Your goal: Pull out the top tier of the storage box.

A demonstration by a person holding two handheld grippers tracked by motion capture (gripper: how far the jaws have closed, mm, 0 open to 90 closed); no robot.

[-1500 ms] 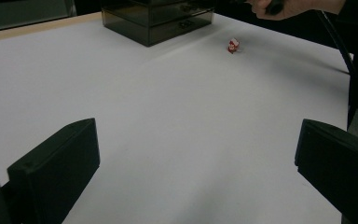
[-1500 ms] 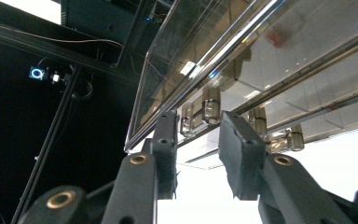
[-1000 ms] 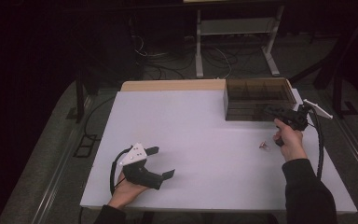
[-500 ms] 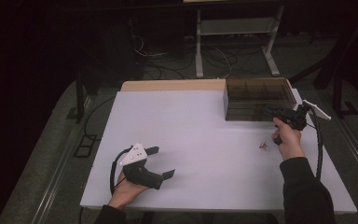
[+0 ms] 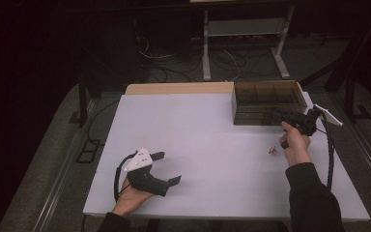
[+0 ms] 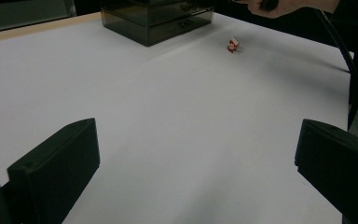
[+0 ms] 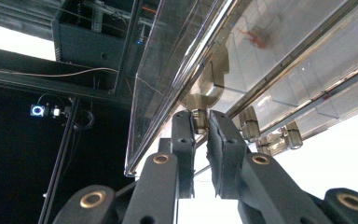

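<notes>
A drawer knob (image 7: 199, 119) on the box (image 5: 265, 102) at the desk's (image 5: 207, 140) far right is being pinched by the right hand-held gripper (image 7: 200, 122); the left hand-held gripper (image 5: 166, 168) is being rested near-left, jaws spread. The small knob may be slipped off if pulled askew.

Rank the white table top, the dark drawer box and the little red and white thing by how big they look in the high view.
1. White table top, by far the largest.
2. Dark drawer box.
3. Little red and white thing, a tiny speck.
</notes>
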